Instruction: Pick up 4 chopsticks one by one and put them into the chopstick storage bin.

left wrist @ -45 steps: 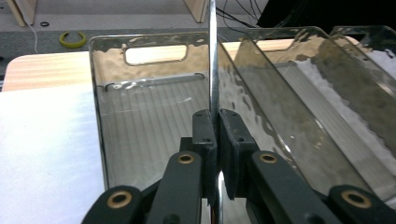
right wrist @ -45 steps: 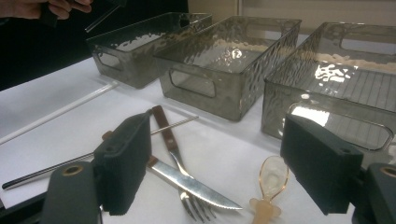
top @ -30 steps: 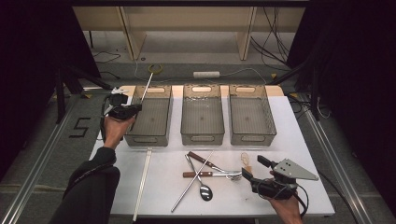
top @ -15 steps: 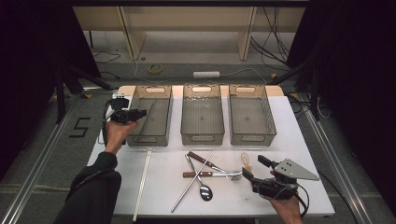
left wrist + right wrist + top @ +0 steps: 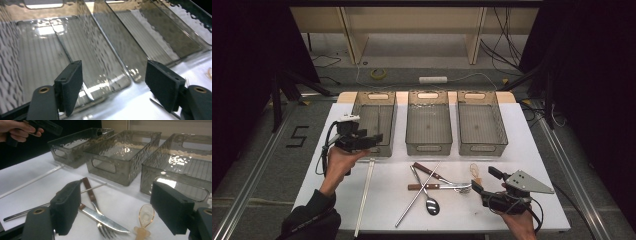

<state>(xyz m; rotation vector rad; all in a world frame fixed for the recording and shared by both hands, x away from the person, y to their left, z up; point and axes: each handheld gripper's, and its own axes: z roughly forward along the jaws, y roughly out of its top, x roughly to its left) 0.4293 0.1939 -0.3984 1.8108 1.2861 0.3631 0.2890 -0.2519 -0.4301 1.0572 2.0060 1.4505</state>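
My left gripper [image 5: 371,140] hovers at the near left corner of the left bin [image 5: 388,107]. Its jaws have just been opening and stand open [image 5: 113,87] with nothing between them. A thin pale stick seems to lie along the floor of that bin [image 5: 62,42]. My right gripper [image 5: 484,181] rests low at the table's near right, open [image 5: 115,212]. In front of it lie a knife [image 5: 105,218], a brown-handled fork [image 5: 90,193] and a small amber spoon [image 5: 145,216].
Three clear smoky bins stand in a row, with the middle bin [image 5: 428,145] and right bin [image 5: 480,146] beside the left one. A white stick [image 5: 364,195] lies on the white table [image 5: 552,150]. A metal spoon [image 5: 430,205] and a metal chopstick [image 5: 412,202] lie mid-table.
A second ago my left gripper held a long thin stick over the left bin. The stick has left the jaws, which opened, and the hand has drawn back toward the bin's near end.
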